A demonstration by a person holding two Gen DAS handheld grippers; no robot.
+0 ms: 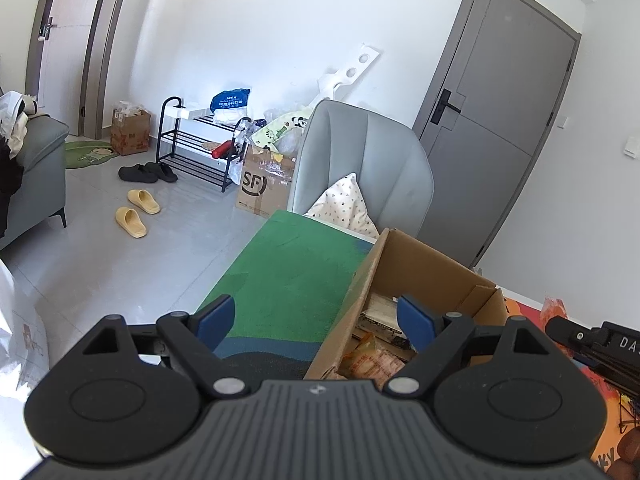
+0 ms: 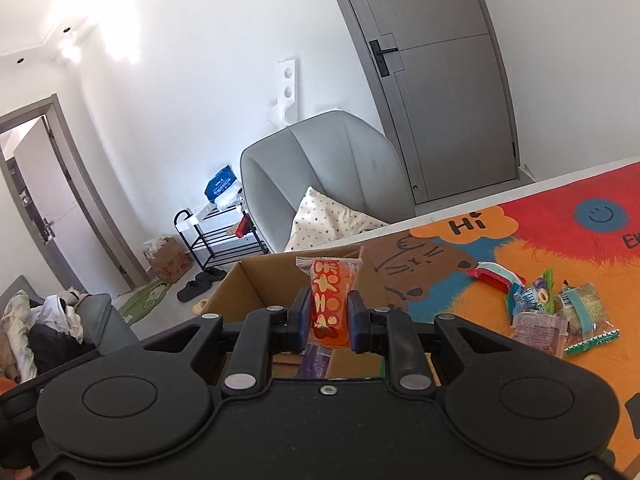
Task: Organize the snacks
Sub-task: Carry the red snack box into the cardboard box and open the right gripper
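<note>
The right gripper (image 2: 329, 322) pinches an orange snack (image 2: 331, 300) above the box (image 2: 256, 280). Drop it in gently. The left gripper (image 1: 316, 326), jaws spread wide, waits by the box.

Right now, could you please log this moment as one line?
right gripper: shut on orange snack packet, over cardboard box | left gripper: open, empty | loose snacks: on mat

One cardboard box (image 2: 256, 280); one orange snack packet (image 2: 330, 304); two yellow slippers (image 1: 138, 212); one grey armchair (image 2: 332, 168).
</note>
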